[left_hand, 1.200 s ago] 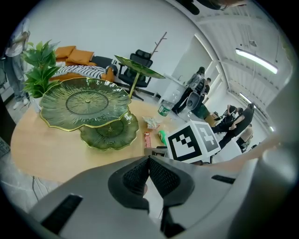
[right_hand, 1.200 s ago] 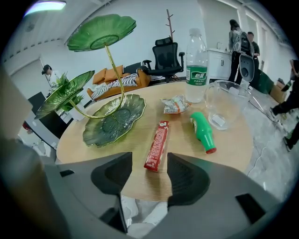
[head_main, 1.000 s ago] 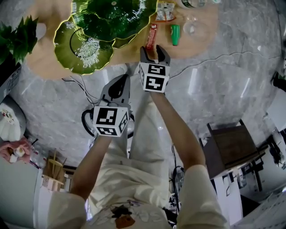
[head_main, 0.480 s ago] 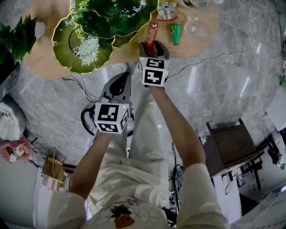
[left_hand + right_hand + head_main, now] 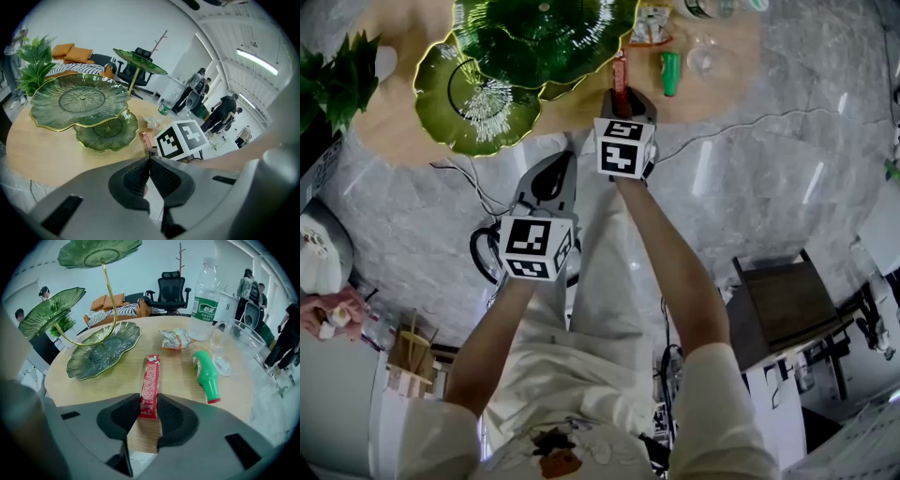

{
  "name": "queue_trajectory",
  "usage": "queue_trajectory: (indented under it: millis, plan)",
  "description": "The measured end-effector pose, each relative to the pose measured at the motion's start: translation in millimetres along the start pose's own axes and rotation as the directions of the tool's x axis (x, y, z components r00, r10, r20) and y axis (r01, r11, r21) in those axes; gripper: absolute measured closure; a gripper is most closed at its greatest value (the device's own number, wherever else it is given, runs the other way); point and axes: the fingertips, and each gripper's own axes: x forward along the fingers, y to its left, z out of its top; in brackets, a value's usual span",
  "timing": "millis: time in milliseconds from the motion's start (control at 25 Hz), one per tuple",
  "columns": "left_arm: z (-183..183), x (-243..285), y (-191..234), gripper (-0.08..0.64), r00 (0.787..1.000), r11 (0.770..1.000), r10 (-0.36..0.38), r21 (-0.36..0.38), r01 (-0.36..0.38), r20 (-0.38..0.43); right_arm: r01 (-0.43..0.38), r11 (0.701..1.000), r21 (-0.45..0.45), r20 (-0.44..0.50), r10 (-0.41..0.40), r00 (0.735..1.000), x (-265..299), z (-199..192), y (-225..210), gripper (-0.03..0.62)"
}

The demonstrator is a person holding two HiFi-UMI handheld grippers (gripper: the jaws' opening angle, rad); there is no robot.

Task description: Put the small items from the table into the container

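Head view: R gripper (image 5: 623, 94) sits mostly behind its own marker cube, so its jaws & the near end of the red stick pack (image 5: 621, 70) can't be read there. Water bottle (image 5: 703, 7) is cut off by the top edge, and snack packet (image 5: 648, 23) partly too. Glass bowl (image 5: 710, 58) is clear & faint vs the wood. Green bottle (image 5: 668, 72) shows whole. In L gripper view the R cube blocks the bottle & bowl, and only a short bit of the pack shows. Print on the pack is too small to read. In R gripper view the top tier of the green leaf dish (image 5: 103, 350) runs out of frame.

R gripper view settles the grip. The jaws are closing w/ the pack's near end btwn them, and the pads look to be against both long sides. The pack lies flat on the table (image 5: 117, 385), pointing away toward the snack packet, just beside the dish's lowest tier. The green bottle lies on its side to the pack's right, near the bowl.

L gripper (image 5: 149, 161): jaws together, nothing btwn, held off the table edge over the floor.

Vs 1 s ago: R jaws then stood wide w/ tips short of the pack. Now they're narrowed round it, w/ the gripper a bit further over the table. L gripper, bottle, bowl & packet are in the same places.
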Motion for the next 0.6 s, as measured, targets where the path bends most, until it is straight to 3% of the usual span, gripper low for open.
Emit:
queue_trajectory:
  millis: [600]
  plan:
    - [13,-7,-12,0.552,1.0,0.999,-0.009,0.032,0.009,0.009,-0.037,0.999,-0.033,-0.005,0.036,0.999,-14,3,-3,0.483]
